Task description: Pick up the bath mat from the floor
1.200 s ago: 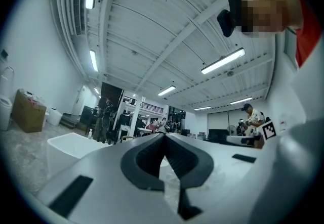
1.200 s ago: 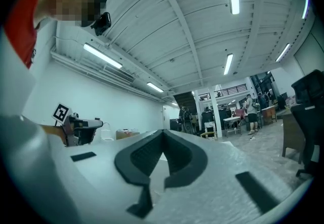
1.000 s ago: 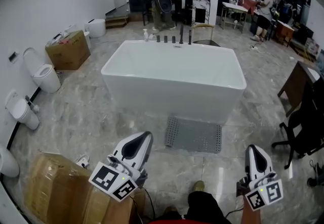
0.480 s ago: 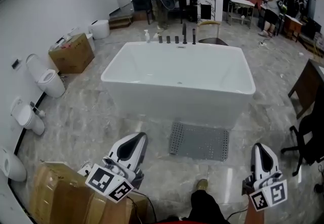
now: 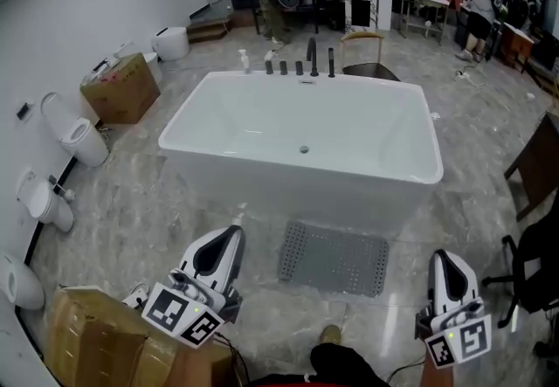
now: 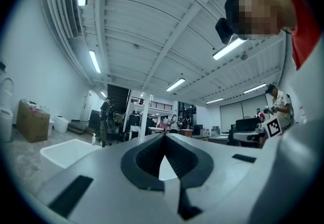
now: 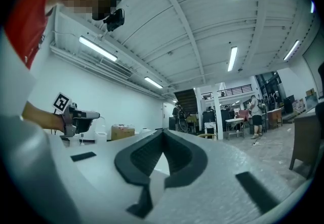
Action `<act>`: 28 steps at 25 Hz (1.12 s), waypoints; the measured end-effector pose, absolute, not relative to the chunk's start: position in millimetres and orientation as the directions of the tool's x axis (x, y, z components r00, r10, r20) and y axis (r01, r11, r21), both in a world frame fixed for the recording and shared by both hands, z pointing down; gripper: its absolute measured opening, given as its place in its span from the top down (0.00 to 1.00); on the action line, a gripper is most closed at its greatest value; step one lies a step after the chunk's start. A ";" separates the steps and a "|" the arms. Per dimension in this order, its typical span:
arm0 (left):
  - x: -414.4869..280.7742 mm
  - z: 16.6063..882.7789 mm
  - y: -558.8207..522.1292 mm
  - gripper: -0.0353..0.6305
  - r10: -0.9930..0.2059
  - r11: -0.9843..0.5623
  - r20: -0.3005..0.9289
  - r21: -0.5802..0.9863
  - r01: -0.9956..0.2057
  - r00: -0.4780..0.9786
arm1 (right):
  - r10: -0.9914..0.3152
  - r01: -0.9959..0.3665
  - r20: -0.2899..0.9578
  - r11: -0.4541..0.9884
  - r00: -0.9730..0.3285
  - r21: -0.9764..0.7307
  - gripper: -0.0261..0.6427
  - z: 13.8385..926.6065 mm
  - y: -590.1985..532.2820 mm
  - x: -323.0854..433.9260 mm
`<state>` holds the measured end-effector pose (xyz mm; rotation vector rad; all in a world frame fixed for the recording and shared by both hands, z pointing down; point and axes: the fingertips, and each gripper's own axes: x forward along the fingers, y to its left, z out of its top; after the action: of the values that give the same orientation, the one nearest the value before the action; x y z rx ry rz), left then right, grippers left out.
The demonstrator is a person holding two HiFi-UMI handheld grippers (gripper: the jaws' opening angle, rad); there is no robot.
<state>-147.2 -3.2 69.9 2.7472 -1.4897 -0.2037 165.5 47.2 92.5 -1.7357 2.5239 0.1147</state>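
Pickup is not starting yet: the bath mat (image 5: 334, 257) is lying flat on the floor (image 5: 140, 210) beside the bathtub (image 5: 301, 145), while the left gripper (image 5: 225, 238) and right gripper (image 5: 444, 261) are hovering short of it, jaws clenched empty.

Left gripper (image 5: 227, 235), right gripper (image 5: 443, 259) advanced; bathtub (image 5: 288, 191), bath mat (image 5: 334, 257) nearer.

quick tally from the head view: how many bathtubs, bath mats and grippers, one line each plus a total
bathtub: 1
bath mat: 1
gripper: 2 (left gripper, right gripper)
total: 4
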 end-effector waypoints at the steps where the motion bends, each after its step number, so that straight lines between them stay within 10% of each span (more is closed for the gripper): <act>1: -141.7 70.3 -11.2 0.93 -0.840 -0.541 -0.105 0.067 -0.839 0.533 | -0.927 -0.932 -0.100 0.361 -0.361 0.015 0.96 94.4 38.5 172.2; 28: -105.6 220.0 -169.2 0.93 -0.847 -0.508 0.119 0.102 -0.855 0.518 | -0.968 -0.976 0.130 0.214 -0.217 -0.035 0.96 226.3 -91.6 237.2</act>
<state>-105.6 -169.2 220.0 2.6055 -1.4721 0.0813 237.2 -91.6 226.3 -2.0136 2.5080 -0.1759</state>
